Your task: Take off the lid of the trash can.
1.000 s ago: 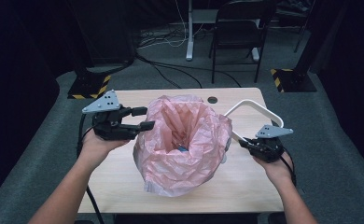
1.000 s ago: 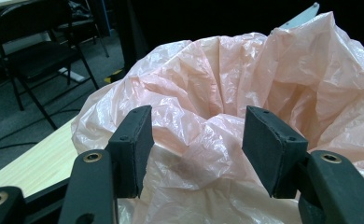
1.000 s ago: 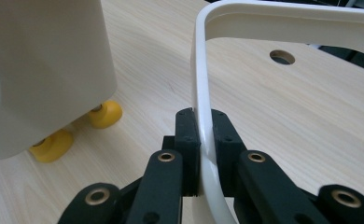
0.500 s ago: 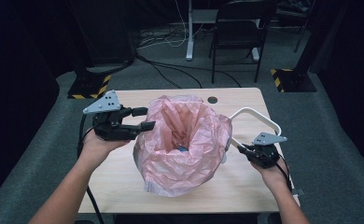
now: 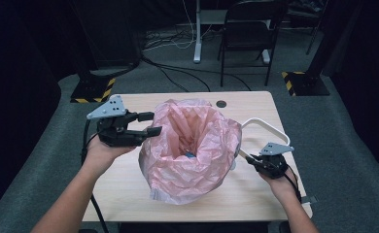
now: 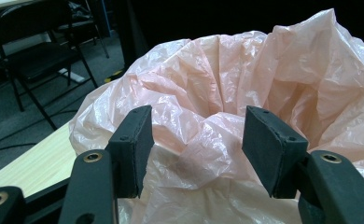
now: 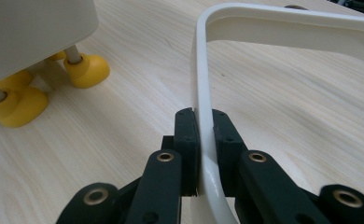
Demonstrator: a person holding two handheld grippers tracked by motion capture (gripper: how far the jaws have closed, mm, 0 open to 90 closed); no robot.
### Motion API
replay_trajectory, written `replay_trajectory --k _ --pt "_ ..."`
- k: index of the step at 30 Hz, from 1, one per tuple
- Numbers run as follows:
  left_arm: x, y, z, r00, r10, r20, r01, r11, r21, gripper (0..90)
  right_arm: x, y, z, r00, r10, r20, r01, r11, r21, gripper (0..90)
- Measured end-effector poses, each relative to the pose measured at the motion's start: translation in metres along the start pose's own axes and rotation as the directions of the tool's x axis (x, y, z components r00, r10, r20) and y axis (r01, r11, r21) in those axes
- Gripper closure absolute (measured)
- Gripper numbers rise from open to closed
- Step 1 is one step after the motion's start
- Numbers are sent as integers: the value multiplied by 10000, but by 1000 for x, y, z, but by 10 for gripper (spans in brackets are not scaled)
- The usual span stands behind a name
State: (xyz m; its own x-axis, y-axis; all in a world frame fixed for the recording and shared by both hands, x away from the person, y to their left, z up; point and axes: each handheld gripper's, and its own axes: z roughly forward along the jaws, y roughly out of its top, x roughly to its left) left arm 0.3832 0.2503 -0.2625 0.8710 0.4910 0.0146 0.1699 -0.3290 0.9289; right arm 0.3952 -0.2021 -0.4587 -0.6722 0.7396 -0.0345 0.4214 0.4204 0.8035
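From above, a crinkled pink bag (image 5: 192, 145) lines a bin mid-table. Left gripper view: the left gripper (image 6: 196, 140) gapes around the bag's rim. Right gripper view: the right gripper (image 7: 204, 140) clamps the white frame (image 7: 203, 93).

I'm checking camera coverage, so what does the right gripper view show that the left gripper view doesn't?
Right gripper view: the right hand-held gripper clamped on a white frame, plus a white bin standing on yellow feet. Left gripper view: the left hand-held gripper, jaws apart around the crumpled rim of a pink bag, and a black chair. Both show the wooden table.
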Motion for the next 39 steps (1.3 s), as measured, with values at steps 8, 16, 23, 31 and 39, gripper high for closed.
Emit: replay_trajectory --k 8,16,23,31,39 --pt "0 0 1 10000 17 -1 -17 10000 -62 427 1 -4 5 9999 -13 -113 14 10000 91 826" --pt "0 1 3 10000 37 32 -37 9999 -94 428 -2 -10 10 9994 119 -330 -108 9994 323 822" --pt "0 1 1 10000 34 23 -34 9999 -139 428 -5 -15 12 9987 295 -410 -281 9991 331 821" --pt "-2 2 -1 10000 60 42 -59 9998 -207 428 -4 -23 22 9984 295 -483 -261 9973 693 819" --pt "-1 3 -3 10000 1 14 -1 9996 -298 428 -5 -26 26 9965 460 -692 -402 9958 820 823"
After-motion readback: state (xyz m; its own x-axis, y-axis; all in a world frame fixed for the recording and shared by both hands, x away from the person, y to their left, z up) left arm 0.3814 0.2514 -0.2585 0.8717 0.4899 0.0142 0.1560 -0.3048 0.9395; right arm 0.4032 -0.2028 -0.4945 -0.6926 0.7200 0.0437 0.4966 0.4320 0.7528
